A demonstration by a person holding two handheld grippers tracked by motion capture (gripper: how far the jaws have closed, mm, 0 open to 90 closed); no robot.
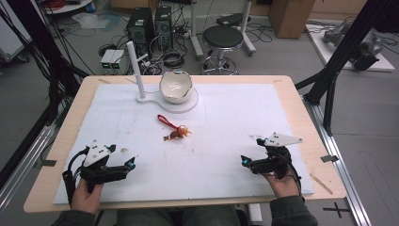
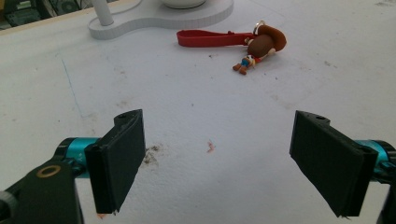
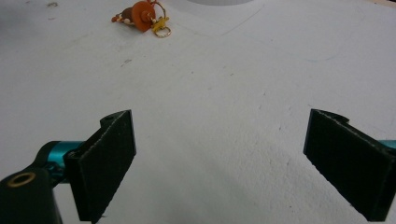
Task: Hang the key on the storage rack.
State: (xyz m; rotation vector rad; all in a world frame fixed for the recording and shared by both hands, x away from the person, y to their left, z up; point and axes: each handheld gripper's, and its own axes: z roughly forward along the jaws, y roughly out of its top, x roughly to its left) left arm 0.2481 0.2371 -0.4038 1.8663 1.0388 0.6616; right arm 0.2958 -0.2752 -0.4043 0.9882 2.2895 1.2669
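A pale wooden tabletop (image 1: 61, 136) is covered by a white sheet (image 1: 226, 141) whose matt, slightly grainy surface is marked with small scuffs and specks. Near the middle of that sheet a small keychain figure (image 1: 178, 134) is laid flat: a glossy, rounded cowboy doll with a brown head and an orange-brown hat, joined by a thin metal ring to a flat red strap (image 1: 165, 121) that runs off towards the far left. Beyond it a white stand (image 1: 153, 100) with a smooth, rounded base is placed, from which a slim upright post (image 1: 134, 66) rises; a smooth white bowl (image 1: 175, 86) with a dark rim line is set tilted on the same base.

The left hand-held gripper (image 1: 131, 164) is held low over the near left part of the sheet, its body black with teal metal fittings and a grey three-cornered plate on top. In the left gripper view its flat, finely textured black pads (image 2: 119, 163) are seen spread wide apart, with nothing between them and only bare sheet below; the figure lies well ahead of them.

The right hand-held gripper (image 1: 244, 161) is held at the near right, well apart from the figure. Its jaws are likewise spread wide and nothing is gripped; the ribbed pads (image 3: 105, 163) are seen above bare sheet.
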